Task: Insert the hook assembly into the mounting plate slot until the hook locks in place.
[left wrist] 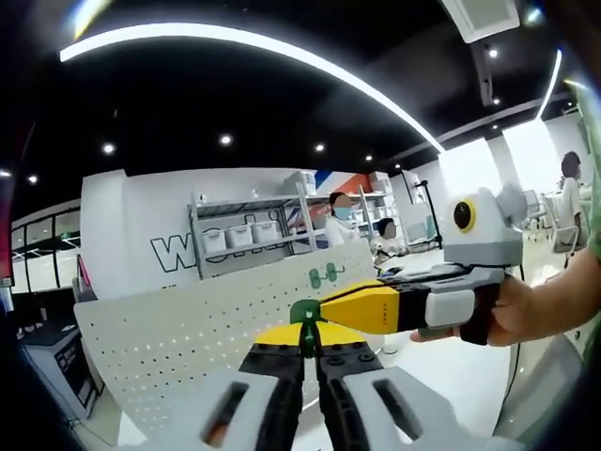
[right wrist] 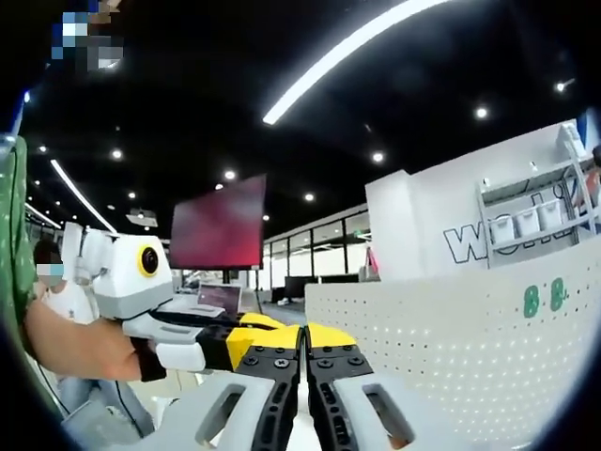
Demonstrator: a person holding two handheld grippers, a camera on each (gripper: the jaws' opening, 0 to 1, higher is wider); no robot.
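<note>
Green hook point(left wrist: 304, 313) pinched in left tool point(left wrist: 311, 355), by white pegboard point(left wrist: 188, 329).

White counter point(left wrist: 451, 371) under my fingers, glossy. A white perforated mounting plate point(left wrist: 188, 343) stands upright on it, slightly tilted. Two green hooks point(right wrist: 543, 299) hang on the plate's face.

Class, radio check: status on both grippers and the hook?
Left gripper shut on green hook. Right gripper shut beside it. Pegboard ahead, hook not inserted.
</note>
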